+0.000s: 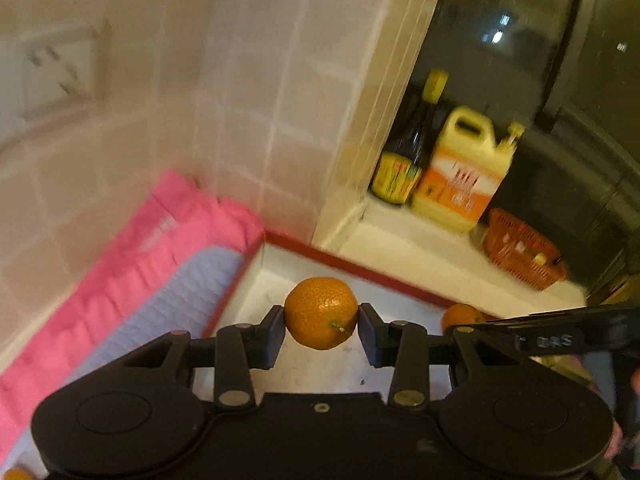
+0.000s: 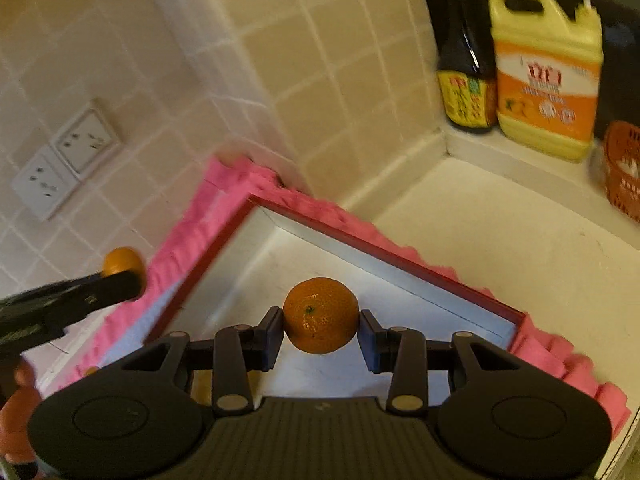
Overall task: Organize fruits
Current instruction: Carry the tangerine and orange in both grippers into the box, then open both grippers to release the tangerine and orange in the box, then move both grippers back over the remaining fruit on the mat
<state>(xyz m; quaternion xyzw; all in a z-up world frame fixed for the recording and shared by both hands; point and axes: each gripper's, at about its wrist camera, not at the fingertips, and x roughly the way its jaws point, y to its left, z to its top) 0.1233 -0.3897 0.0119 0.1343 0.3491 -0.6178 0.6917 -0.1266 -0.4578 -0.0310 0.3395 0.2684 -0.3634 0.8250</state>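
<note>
Left hand-held gripper [image 1: 321, 330] clamped on a small orange [image 1: 321, 313], pads pressed to both its sides, held above the far corner of a red-rimmed white tray [image 1: 360, 266]. Right hand-held gripper [image 2: 320, 330] clamped likewise on a second orange [image 2: 320, 315] over the same tray. Tray sits on a pink-edged mat [image 2: 224, 216] on the bench [image 2: 500, 248]. At the bench's back corner: dark sauce bottle [image 2: 464, 60], yellow jug [image 2: 548, 72], red basket [image 2: 624, 168]; basket contents unclear.
</note>
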